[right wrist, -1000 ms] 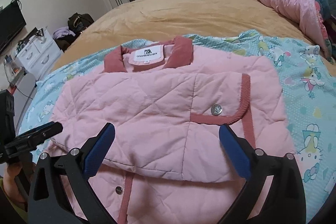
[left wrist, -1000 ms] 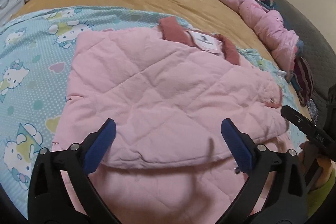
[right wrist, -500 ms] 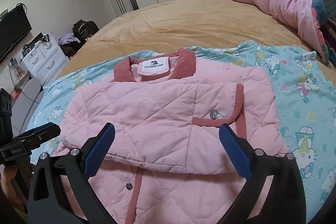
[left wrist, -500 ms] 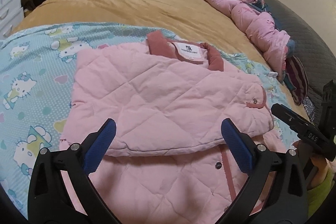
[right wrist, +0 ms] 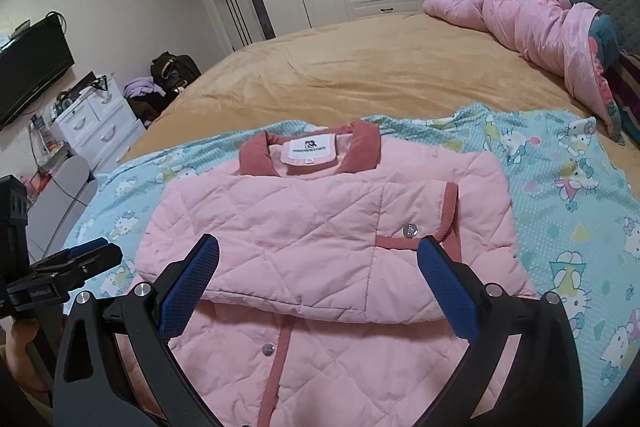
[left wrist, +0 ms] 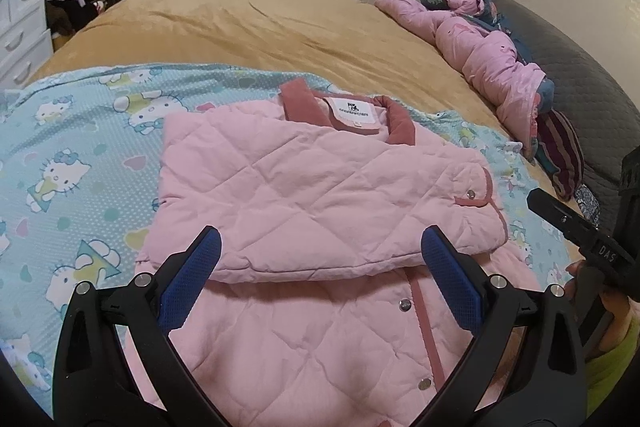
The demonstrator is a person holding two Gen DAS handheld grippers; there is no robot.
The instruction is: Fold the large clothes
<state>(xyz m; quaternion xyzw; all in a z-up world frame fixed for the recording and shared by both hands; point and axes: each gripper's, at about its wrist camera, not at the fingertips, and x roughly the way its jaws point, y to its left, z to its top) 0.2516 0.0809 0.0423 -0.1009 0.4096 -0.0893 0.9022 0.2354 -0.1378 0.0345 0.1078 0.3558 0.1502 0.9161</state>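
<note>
Pink quilted jacket (left wrist: 320, 195) (right wrist: 320, 227) lies front-up on a cartoon-cat sheet (left wrist: 80, 155) (right wrist: 568, 195) spread over the near edge of the bed (left wrist: 260, 27) (right wrist: 360, 67), its sleeves folded across the chest and its darker collar (left wrist: 296, 101) (right wrist: 256, 153) pointing toward the far edge. The left gripper (left wrist: 318, 279) and right gripper (right wrist: 316, 283) hover above the hem — both with jaws spread wide, holding nothing. A pink duvet (left wrist: 488, 67) (right wrist: 540, 11) is bunched at the bed's right edge.

Left gripper (left wrist: 320, 277) hangs open over folded pink jacket (left wrist: 320, 195).
</note>
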